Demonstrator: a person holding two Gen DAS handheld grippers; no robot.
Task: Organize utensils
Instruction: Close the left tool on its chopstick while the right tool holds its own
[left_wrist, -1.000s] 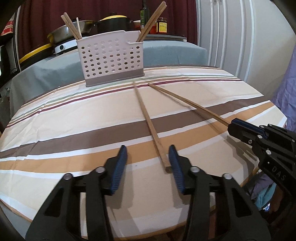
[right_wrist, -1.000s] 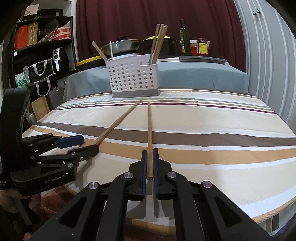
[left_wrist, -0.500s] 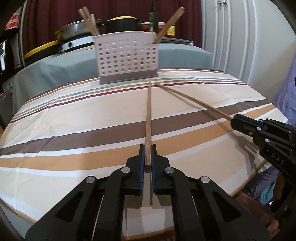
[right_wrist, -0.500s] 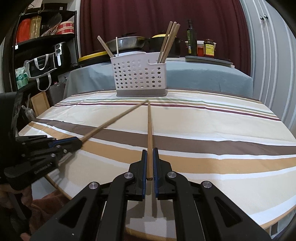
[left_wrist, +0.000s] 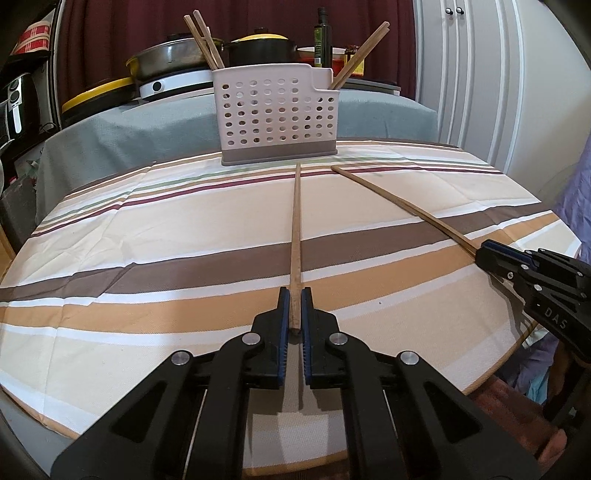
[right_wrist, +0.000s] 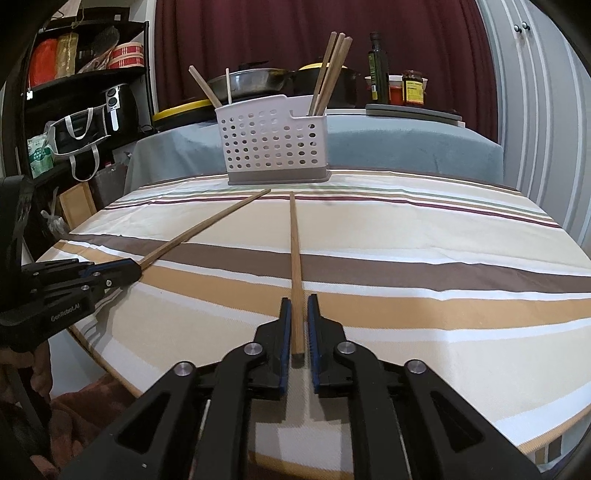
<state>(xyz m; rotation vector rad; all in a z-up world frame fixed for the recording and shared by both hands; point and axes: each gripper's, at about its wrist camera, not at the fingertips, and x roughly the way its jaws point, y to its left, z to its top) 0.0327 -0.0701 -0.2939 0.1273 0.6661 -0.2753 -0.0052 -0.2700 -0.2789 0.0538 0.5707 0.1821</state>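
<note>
My left gripper (left_wrist: 295, 295) is shut on the near end of a long wooden chopstick (left_wrist: 295, 229). Its far tip rests on the striped tablecloth (left_wrist: 147, 240) just in front of a white perforated caddy (left_wrist: 273, 114). My right gripper (right_wrist: 297, 306) is shut on a second chopstick (right_wrist: 294, 251), which also points at the caddy (right_wrist: 269, 144). Each gripper shows in the other view: the right gripper (left_wrist: 480, 253) at the table's right edge, the left gripper (right_wrist: 129, 267) at its left edge. More chopsticks (right_wrist: 328, 70) stand in the caddy's compartments.
Behind the round table a counter under a grey cloth (left_wrist: 147, 129) carries pans (left_wrist: 173, 59), an oil bottle (right_wrist: 376, 70) and jars. A black shelf with bags (right_wrist: 74, 129) stands on the left, white cabinet doors (left_wrist: 480, 92) on the right. The table's rim lies just under both grippers.
A second ago my left gripper was open beside its chopstick; it has since shut on it and lined up with the caddy. My right gripper has kept hold of its chopstick.
</note>
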